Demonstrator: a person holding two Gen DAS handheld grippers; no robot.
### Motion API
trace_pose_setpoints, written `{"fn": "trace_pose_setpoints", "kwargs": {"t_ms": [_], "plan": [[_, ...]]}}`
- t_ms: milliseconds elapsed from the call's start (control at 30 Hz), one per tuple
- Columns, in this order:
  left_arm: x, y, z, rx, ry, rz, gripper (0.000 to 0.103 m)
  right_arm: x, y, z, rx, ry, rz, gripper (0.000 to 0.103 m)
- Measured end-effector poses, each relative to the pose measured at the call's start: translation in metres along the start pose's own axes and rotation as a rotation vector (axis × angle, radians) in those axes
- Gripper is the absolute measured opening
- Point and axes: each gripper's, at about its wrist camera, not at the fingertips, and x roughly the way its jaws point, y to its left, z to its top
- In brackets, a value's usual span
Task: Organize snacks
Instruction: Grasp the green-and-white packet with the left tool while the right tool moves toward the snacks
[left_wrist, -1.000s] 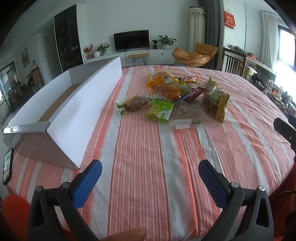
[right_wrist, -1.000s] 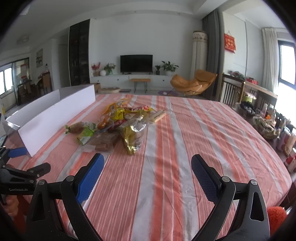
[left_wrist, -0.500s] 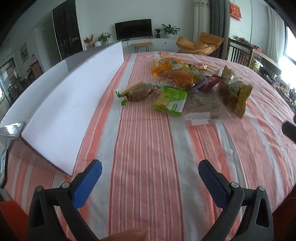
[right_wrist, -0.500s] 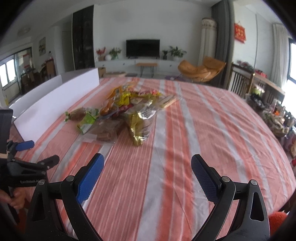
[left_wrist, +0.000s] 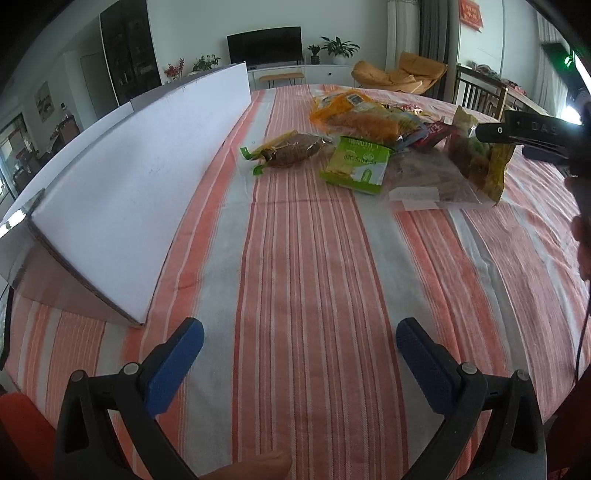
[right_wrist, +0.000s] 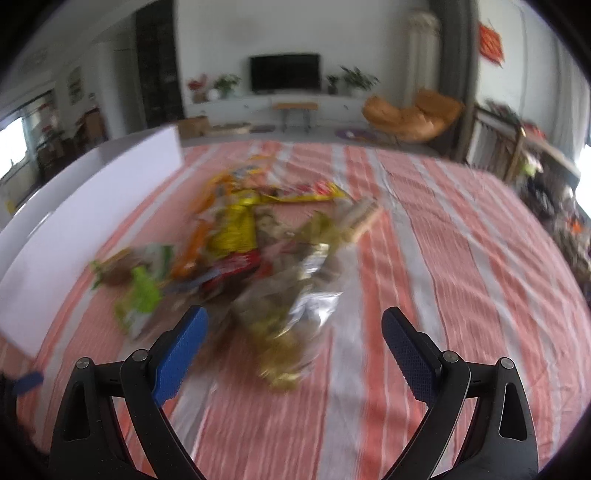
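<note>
A pile of snack packets lies mid-table: a brown bread packet (left_wrist: 295, 149), a green packet (left_wrist: 356, 164), a clear cracker bag (left_wrist: 424, 177), an orange bag (left_wrist: 364, 120) and a yellow-green bag (left_wrist: 480, 158). A long white open box (left_wrist: 140, 166) runs along the table's left side. My left gripper (left_wrist: 300, 350) hovers open over bare cloth, well short of the pile. The right wrist view is blurred; my right gripper (right_wrist: 295, 339) is open with the crinkly yellow-green bag (right_wrist: 291, 306) just ahead between its fingers. In the left wrist view its black body (left_wrist: 532, 136) sits beside the pile's right edge.
The round table wears an orange, white and grey striped cloth (left_wrist: 314, 258). A dark phone edge (left_wrist: 3, 325) shows at the far left. Beyond the table stand a TV (left_wrist: 264, 50), an orange armchair (left_wrist: 402, 74) and dark chairs (left_wrist: 480, 88).
Both grippers have moved forward and lower toward the pile. The right one moved fastest and now sits right at the yellow-green bag, its view blurred. Both stay open.
</note>
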Motion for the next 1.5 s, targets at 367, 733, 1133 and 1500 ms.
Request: {"fn": "trace_pose_setpoints", "kwargs": {"t_ms": [367, 733, 1133, 1500], "plan": [[0.003, 0.005, -0.001, -0.043, -0.007, -0.027, 0.103, -0.015, -0.115, -0.03, 0.334, 0.042, -0.144, 0.097], [0.005, 0.004, 0.0, -0.056, -0.014, -0.019, 0.103, -0.006, -0.102, -0.054, 0.167, 0.123, -0.189, 0.097], [0.017, 0.008, 0.078, -0.18, 0.109, -0.214, 0.103, 0.005, -0.103, -0.056, 0.167, 0.149, -0.186, 0.098], [0.092, -0.024, 0.159, -0.184, 0.151, 0.08, 0.103, 0.005, -0.103, -0.056, 0.167, 0.149, -0.185, 0.098]]}}
